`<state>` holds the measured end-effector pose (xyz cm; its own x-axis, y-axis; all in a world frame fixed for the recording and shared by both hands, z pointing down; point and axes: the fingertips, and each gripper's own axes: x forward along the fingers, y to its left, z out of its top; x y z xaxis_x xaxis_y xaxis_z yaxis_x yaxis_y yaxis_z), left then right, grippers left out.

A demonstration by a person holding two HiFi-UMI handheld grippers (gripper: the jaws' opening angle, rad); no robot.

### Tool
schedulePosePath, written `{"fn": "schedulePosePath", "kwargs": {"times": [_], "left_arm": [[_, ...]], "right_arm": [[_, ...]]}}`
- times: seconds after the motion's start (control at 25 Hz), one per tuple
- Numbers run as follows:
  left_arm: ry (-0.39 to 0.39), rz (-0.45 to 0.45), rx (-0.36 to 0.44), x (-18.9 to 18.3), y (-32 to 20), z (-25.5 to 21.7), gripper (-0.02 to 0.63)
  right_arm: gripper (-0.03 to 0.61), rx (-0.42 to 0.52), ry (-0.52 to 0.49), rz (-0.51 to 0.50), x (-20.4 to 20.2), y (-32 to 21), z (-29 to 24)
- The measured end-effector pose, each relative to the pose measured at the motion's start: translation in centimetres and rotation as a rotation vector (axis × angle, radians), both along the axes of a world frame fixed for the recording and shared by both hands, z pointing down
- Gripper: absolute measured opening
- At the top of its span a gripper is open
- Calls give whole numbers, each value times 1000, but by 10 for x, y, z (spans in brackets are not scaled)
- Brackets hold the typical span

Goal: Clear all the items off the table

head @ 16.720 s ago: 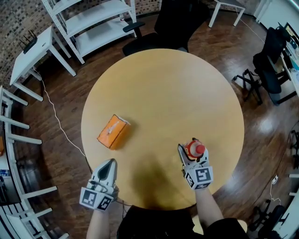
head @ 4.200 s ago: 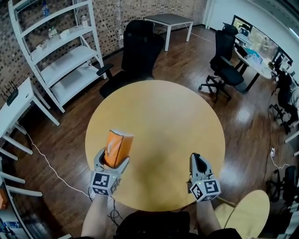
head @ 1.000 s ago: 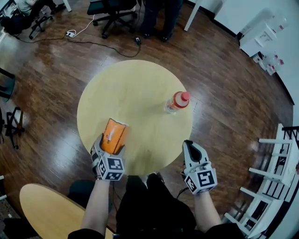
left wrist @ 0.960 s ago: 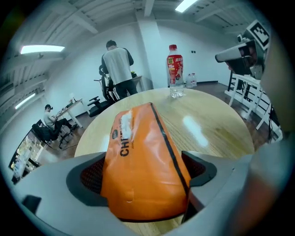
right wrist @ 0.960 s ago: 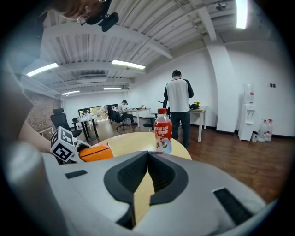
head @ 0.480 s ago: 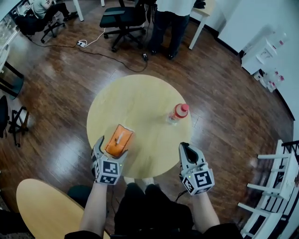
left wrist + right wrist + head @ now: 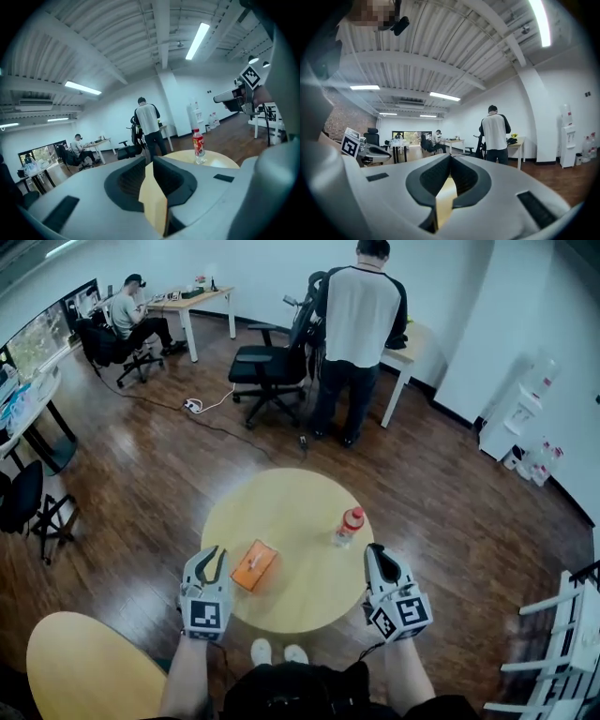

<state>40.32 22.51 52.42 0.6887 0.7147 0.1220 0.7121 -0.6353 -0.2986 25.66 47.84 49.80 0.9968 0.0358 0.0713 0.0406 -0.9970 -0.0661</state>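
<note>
On the tabletop [image 7: 291, 501]: an orange tissue box [image 7: 255, 564] lies flat at the near left, and a clear bottle [image 7: 348, 526] with a red cap and red label stands upright toward the right edge. The two are well apart.
Tabletop: small, round and pale wood, seen from high above on a dark wooden floor [image 7: 141, 474].
Left gripper [image 7: 214, 556]: held up in front of the person. In the head view it shows over the tabletop's near left rim, just left of the tissue box, and touches nothing.
Left fingers [image 7: 124, 180]: they have just been closing and now stand a narrow gap apart, with nothing between them. Only pale tabletop shows through the slit.
Right gripper [image 7: 378, 551]: held up over the near right rim, on the near side of the bottle and clear of it.
Right fingers [image 7: 426, 180]: tips pressed together, holding nothing.
Shoes [image 7: 277, 652]: a white pair at the near edge of the tabletop.
Far side: a standing person [image 7: 361, 324] with their back turned, beside a black office chair [image 7: 267, 367].
Far left: a seated person [image 7: 131, 320] at a desk.
Near left: part of a second round table [image 7: 84, 662].
Far right: a white water dispenser [image 7: 516, 418] against the wall.
</note>
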Motion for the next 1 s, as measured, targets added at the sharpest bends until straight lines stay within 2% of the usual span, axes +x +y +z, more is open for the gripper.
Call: {"fn": "schedulePosePath", "kwargs": {"times": [0.08,0.2,0.32,0.4,0.48,0.56,0.64,0.84,1.0], "left_arm": [[-3,-3,-73,-2,-5,-16,6],[-51,22,-179,-7,-10,-26,2],[-110,25,-324,-1,-17,-43,2],[-148,21,-417,3,-28,-50,2],[-161,30,-473,3,-37,-55,2],[-145,30,-482,2,-46,-56,2],[-132,10,-482,4,-53,-54,2],[-172,-26,-515,3,-64,-39,2],[-170,-45,-485,-5,-63,-33,2]], "right_arm": [[5,-9,40,18,-2,2,-15],[5,-15,66,34,-7,1,-27],[5,-11,90,41,-7,-1,-35],[5,-9,135,18,-8,-7,-43],[5,6,203,-7,-9,-15,-57],[4,21,242,-9,-10,-20,-63],[3,31,235,6,-10,-20,-57],[2,65,162,31,-15,-13,-27],[2,69,106,63,-23,-3,-16]]}}
